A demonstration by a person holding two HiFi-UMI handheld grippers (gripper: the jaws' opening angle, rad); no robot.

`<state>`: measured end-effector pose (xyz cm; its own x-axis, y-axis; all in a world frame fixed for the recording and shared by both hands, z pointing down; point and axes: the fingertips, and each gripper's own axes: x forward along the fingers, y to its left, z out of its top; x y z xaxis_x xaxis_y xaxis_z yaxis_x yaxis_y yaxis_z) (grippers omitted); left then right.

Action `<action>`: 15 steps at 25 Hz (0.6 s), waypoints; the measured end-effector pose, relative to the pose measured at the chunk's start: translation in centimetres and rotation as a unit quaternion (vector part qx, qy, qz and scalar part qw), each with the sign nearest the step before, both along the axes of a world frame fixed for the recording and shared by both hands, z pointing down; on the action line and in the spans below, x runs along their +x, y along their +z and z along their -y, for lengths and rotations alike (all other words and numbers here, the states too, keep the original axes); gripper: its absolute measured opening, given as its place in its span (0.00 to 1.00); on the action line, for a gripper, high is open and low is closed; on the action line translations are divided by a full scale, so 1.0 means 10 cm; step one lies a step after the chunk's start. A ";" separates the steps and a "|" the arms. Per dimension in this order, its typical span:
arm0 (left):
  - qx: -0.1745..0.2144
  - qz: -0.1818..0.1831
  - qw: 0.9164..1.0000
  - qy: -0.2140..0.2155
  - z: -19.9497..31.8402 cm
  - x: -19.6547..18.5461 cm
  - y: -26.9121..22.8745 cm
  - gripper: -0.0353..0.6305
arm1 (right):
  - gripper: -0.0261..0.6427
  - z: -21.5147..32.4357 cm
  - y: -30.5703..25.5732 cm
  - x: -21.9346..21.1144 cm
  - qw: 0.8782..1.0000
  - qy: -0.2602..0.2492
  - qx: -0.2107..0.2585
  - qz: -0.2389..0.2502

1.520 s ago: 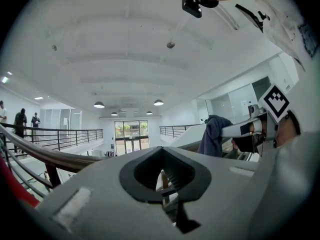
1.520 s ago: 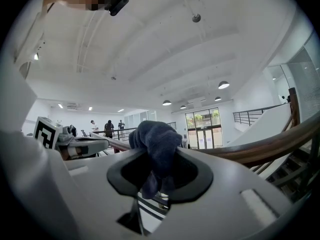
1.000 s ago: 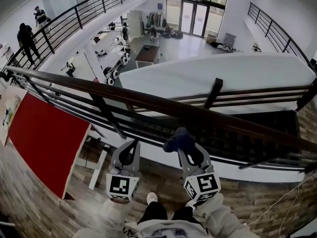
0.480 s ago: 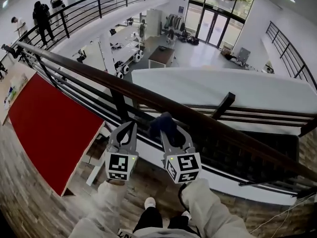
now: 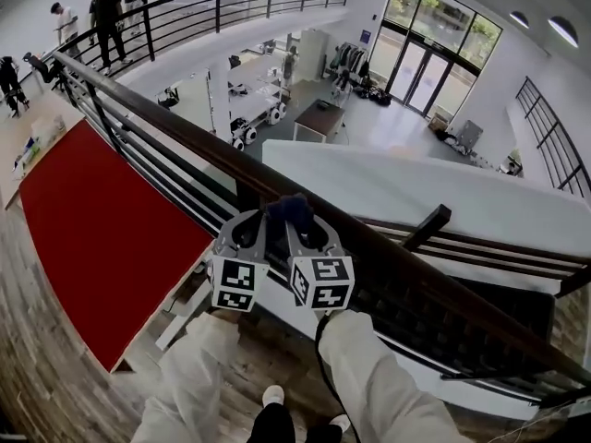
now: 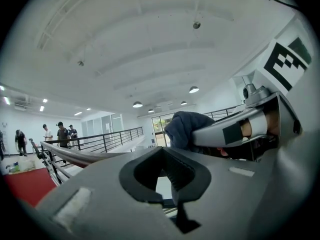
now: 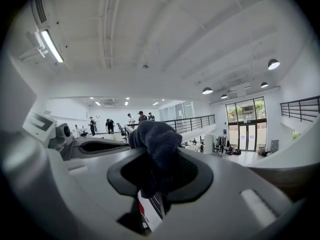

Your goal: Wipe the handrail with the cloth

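A dark brown wooden handrail runs from the upper left down to the lower right. A dark blue cloth rests on top of it at the middle, and my right gripper is shut on that cloth. In the right gripper view the cloth bulges up out of the right gripper. My left gripper is shut and empty, close beside the right one at the rail. In the left gripper view the left gripper is shut, with the cloth and the handrail beyond it.
Black horizontal bars and posts hang under the rail. Beyond it is a drop to a lower floor with tables. A red surface lies at the left. People stand far up the walkway. My shoe shows below.
Both grippers have moved left along the handrail, the cloth going with the right one. The two grippers now stand closer together.
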<state>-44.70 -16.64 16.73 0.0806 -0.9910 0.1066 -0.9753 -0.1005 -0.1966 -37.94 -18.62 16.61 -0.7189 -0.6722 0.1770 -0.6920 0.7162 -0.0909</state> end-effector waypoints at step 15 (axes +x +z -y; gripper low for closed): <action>-0.027 -0.018 0.999 -0.039 0.49 -0.62 0.11 0.05 | 0.19 0.62 0.22 -0.72 0.997 0.034 -0.050 -0.039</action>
